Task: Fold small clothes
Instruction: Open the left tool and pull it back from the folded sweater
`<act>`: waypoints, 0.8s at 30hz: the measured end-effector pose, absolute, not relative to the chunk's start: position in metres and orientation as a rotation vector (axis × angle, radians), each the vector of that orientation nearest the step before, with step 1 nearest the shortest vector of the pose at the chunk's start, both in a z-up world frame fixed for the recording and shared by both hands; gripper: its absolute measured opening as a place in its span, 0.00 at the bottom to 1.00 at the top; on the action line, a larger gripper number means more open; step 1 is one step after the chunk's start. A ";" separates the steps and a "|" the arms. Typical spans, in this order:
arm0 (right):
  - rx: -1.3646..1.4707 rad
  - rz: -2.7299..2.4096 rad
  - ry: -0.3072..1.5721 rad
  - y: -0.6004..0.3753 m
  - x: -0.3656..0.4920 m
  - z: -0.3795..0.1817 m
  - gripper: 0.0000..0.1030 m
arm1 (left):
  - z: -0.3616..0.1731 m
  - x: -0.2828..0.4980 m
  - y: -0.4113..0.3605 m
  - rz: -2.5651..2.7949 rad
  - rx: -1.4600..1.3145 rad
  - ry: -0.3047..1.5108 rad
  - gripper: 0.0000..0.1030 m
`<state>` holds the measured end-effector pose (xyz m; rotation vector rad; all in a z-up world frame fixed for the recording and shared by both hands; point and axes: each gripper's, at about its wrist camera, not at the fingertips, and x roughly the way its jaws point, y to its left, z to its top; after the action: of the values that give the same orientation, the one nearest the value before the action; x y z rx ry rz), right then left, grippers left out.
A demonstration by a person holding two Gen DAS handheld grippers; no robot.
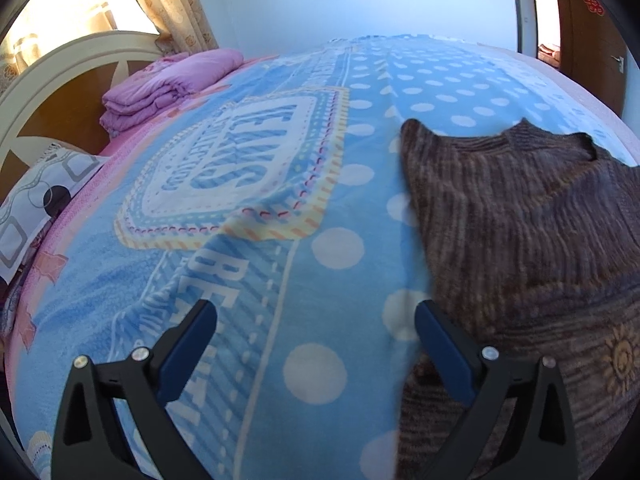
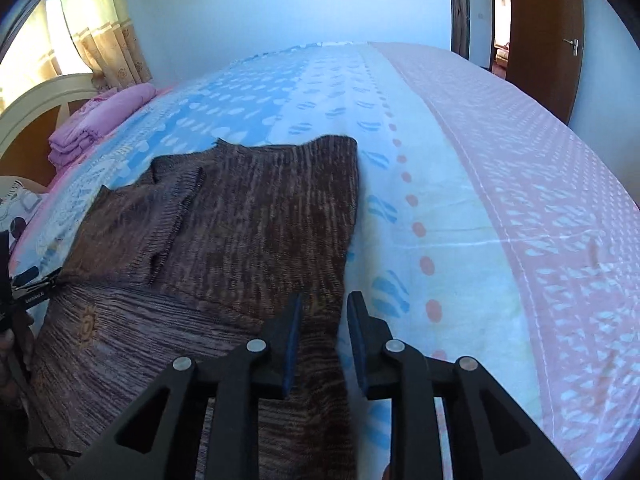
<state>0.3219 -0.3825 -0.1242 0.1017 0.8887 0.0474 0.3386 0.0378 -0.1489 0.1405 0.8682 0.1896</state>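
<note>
A brown striped knit sweater [image 1: 520, 216] lies flat on the blue polka-dot blanket [image 1: 280, 184], with a yellow sun motif near its lower part. My left gripper [image 1: 316, 320] is wide open and empty, just left of the sweater's left edge. In the right wrist view the sweater [image 2: 240, 220] fills the left half. My right gripper [image 2: 324, 312] has its jaws partly open astride the sweater's right edge, with a clear gap between the pads. The left gripper shows at the far left edge of the right wrist view [image 2: 24, 292].
A folded pink quilt [image 1: 168, 80] and a patterned pillow [image 1: 36, 208] lie by the headboard [image 1: 52, 80] at the left. Curtains [image 1: 176, 4] hang behind. A pink-patterned sheet [image 2: 540, 200] covers the bed's right side. A brown door [image 2: 544, 36] stands at the far right.
</note>
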 end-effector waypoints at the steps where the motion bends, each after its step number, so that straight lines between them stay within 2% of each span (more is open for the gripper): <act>1: 0.097 0.049 0.883 -0.379 0.320 -0.123 0.31 | -0.146 0.335 0.037 0.183 0.139 0.861 0.99; 4: 0.092 0.062 0.872 -0.373 0.313 -0.116 0.44 | -0.138 0.324 0.034 0.153 0.138 0.843 0.99; 18: 0.061 0.120 0.856 -0.347 0.265 -0.103 0.45 | -0.106 0.276 0.025 0.065 0.131 0.792 0.99; 24: 0.052 0.138 0.860 -0.343 0.241 -0.101 0.49 | -0.104 0.251 0.023 0.046 0.130 0.792 0.99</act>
<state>0.2410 -0.3426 -0.1013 0.0524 0.8597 0.1385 0.2513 0.0226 -0.1040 0.1300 0.7917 0.0465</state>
